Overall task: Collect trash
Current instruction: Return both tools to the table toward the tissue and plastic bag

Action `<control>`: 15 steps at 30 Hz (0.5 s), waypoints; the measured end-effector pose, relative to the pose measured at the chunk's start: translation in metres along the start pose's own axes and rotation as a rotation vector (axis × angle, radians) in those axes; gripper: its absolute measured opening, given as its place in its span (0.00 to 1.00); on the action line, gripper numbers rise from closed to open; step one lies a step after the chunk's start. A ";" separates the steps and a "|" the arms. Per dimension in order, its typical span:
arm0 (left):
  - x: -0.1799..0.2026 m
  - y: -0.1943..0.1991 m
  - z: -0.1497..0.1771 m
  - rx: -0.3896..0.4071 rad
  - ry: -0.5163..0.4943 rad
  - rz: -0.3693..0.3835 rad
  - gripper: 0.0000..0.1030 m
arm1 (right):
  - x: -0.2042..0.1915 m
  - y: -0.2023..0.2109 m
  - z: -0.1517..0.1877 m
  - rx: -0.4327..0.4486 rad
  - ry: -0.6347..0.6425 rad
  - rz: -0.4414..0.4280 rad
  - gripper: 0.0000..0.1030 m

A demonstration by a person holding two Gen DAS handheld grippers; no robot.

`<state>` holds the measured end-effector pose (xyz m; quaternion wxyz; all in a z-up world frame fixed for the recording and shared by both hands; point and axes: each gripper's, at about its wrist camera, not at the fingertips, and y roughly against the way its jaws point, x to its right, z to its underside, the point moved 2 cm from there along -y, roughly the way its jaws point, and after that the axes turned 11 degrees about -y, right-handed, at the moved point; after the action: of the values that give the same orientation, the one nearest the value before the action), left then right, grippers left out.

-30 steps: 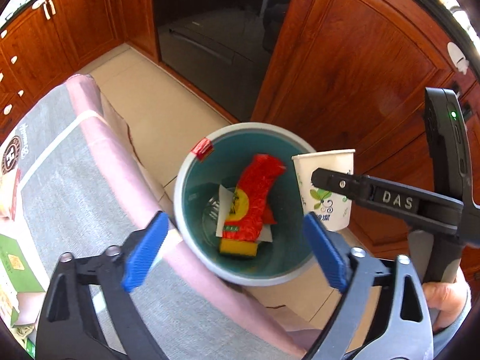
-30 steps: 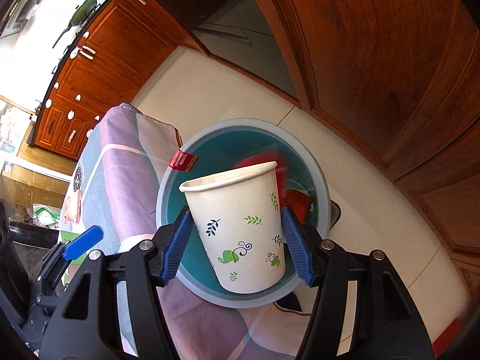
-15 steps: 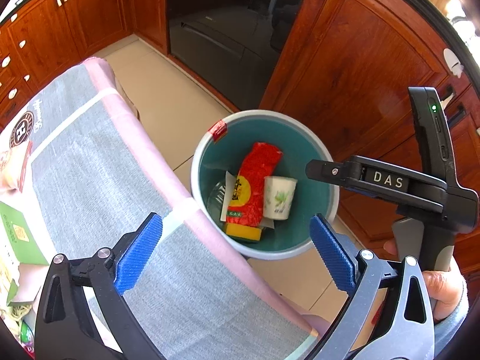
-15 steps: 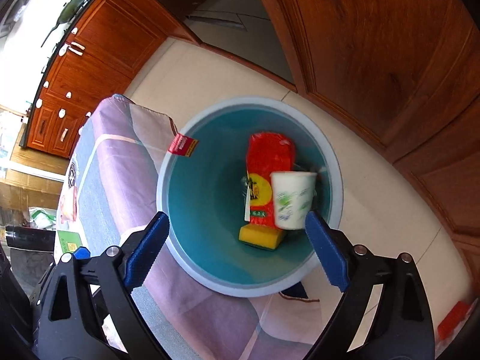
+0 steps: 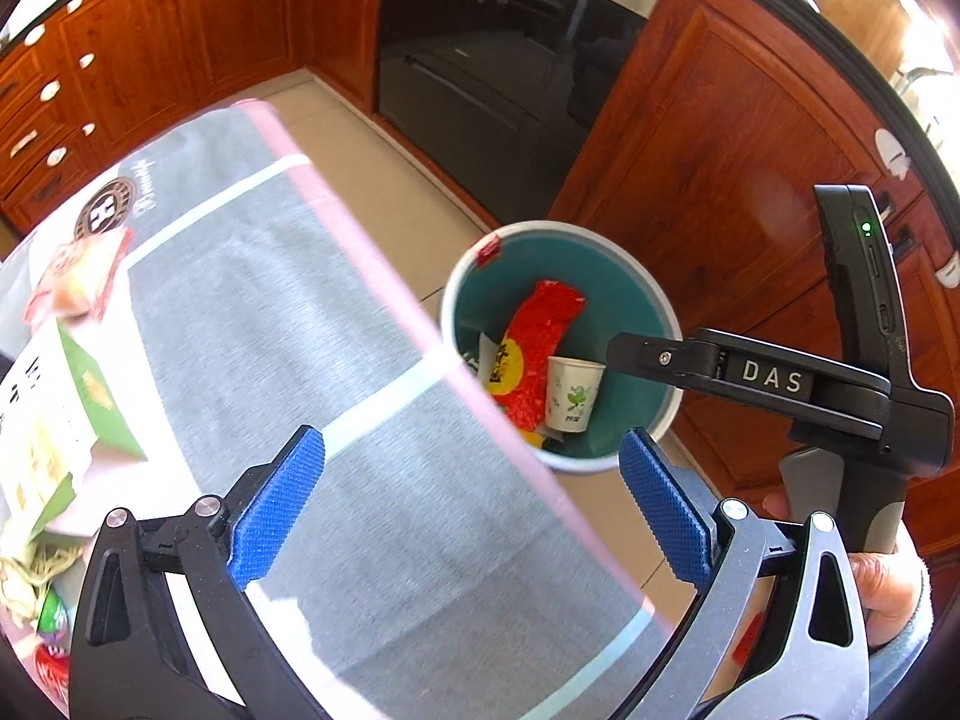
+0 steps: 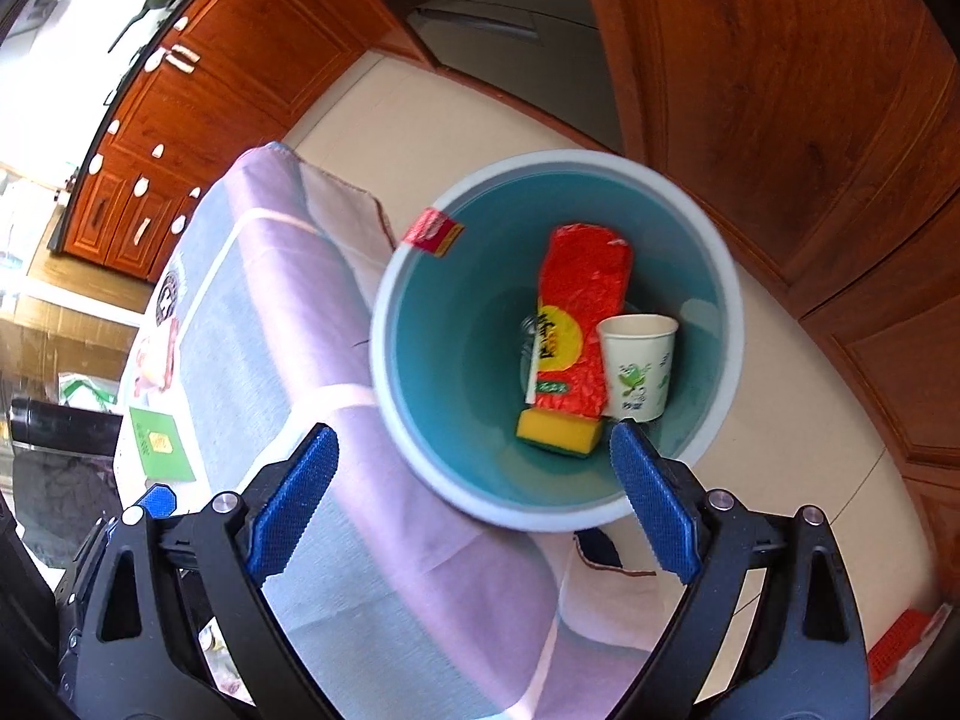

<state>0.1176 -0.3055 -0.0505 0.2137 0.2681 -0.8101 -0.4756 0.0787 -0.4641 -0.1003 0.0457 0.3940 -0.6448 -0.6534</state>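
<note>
Both jaws stand wide and empty: the left gripper (image 5: 471,504) over the grey cloth-covered table (image 5: 312,324), the right gripper (image 6: 474,501) above the round teal bin (image 6: 729,324), where the white leaf-printed paper cup (image 6: 639,366) stands beside a red foil packet (image 6: 579,318). Next, I judge, swing back tableward, keeping the fingers clear of the rim, toward the green-and-white carton (image 5: 66,408).
</note>
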 end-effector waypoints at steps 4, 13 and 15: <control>-0.010 0.017 0.018 0.009 0.020 -0.017 0.96 | -0.015 0.003 0.014 -0.004 0.028 -0.006 0.86; -0.042 0.058 0.063 0.046 0.093 -0.049 0.96 | -0.057 0.008 0.058 -0.026 0.114 -0.014 0.86; -0.050 0.067 0.072 0.055 0.112 -0.050 0.96 | -0.067 0.010 0.069 -0.030 0.138 -0.012 0.86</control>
<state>0.0970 -0.2001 -0.0288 0.2394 0.3204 -0.8027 -0.4424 0.0806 -0.3716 -0.0712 0.0922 0.4410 -0.6278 -0.6347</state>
